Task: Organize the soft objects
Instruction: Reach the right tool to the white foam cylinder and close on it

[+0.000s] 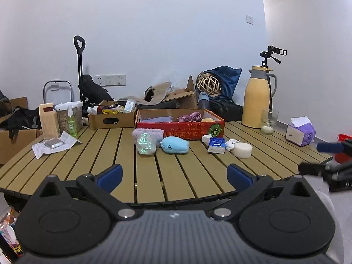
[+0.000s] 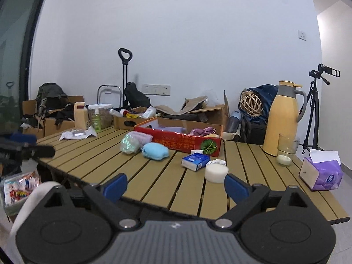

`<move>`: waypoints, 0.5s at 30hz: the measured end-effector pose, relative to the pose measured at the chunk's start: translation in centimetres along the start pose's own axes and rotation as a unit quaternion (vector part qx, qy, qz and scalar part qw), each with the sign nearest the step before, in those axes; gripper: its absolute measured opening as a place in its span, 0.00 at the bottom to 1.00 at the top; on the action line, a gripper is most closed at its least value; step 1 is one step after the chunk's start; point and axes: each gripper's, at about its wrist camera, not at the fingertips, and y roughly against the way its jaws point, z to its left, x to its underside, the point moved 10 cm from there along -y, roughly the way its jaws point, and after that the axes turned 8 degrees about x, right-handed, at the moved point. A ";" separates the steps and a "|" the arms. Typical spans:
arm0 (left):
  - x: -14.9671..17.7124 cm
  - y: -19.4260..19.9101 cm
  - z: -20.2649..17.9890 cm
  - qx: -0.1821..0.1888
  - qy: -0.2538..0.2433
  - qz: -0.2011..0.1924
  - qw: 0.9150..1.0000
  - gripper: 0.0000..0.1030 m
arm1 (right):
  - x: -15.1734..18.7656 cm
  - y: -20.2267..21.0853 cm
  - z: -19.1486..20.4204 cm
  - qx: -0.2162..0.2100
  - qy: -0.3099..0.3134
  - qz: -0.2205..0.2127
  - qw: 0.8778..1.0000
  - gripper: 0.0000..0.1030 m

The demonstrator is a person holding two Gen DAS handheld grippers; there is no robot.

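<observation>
I see the slatted table [image 1: 110,151] spread out ahead of both tools, with the red box [image 1: 180,127] sitting toward its far side and already holding some purple cloth. Loose in front of the box lie the blue plush [image 1: 175,145], the sparkly pouch [image 1: 145,143], the tissue pack [image 2: 195,160] and the round white sponge [image 2: 216,172]. My left gripper [image 1: 175,175] has its fingers spread wide with nothing between them, and my right gripper [image 2: 176,186] is the same. I judge the sponge nearest my right fingers, just ahead and slightly right; the plush lies straight ahead of my left, its long axis running crosswise to my reach.
</observation>
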 end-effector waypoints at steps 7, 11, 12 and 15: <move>0.8 -2.1 0.3 -0.001 0.011 0.017 1.000 1.00 | 1.7 -2.3 -0.3 0.010 -0.016 0.024 1.000 0.92; 1.2 -4.2 0.8 -0.002 0.017 0.032 0.999 1.00 | 2.3 -3.6 -0.9 0.016 -0.032 0.029 0.999 0.91; 1.2 -5.0 1.1 -0.003 0.019 0.034 0.999 1.00 | 2.5 -4.1 -1.2 0.018 -0.037 0.032 0.999 0.91; 1.1 -7.4 2.1 -0.012 0.032 0.041 0.999 1.00 | 2.8 -6.1 -1.8 0.020 -0.048 0.044 0.998 0.90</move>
